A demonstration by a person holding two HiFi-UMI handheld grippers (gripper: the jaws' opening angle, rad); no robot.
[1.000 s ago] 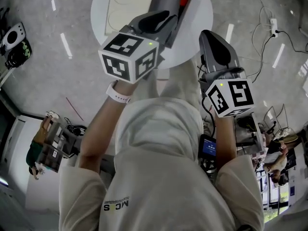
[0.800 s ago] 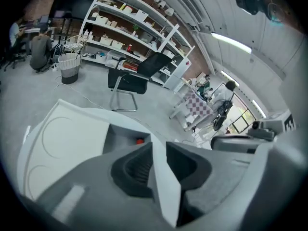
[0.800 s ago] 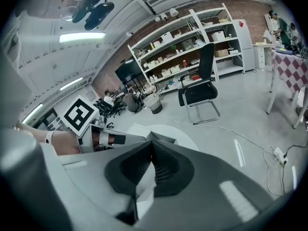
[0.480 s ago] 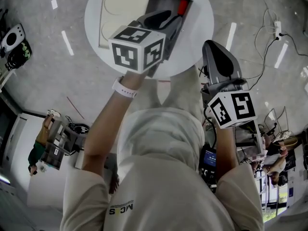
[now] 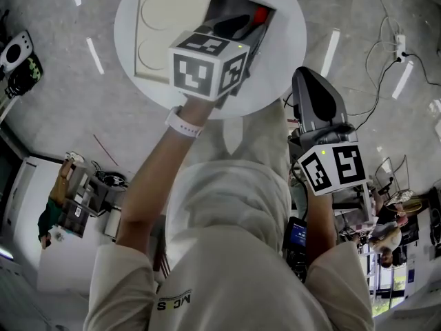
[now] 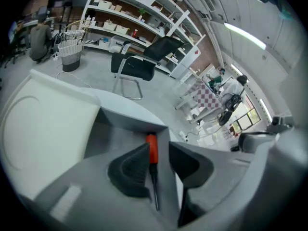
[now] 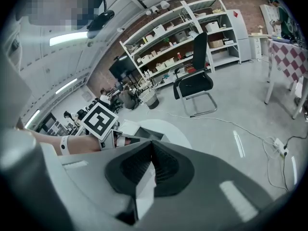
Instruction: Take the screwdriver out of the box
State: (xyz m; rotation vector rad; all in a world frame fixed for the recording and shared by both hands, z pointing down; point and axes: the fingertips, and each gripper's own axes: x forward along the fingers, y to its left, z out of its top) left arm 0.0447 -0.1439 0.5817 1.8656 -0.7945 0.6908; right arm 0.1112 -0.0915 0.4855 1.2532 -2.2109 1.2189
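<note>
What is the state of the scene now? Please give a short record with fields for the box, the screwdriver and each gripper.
box: open on the round table, white lid lying open beside it
screwdriver: inside the box, red handle, dark shaft
left gripper: over the box, jaws apart, screwdriver between them, not clamped
right gripper: off to the table's side, jaws together, empty

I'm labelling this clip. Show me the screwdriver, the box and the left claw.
screwdriver (image 6: 152, 153): left gripper view, orange handle.
box (image 6: 126, 122): left gripper view, far inner wall.
left claw (image 6: 158, 147): left gripper view, gap between its open tips.
</note>
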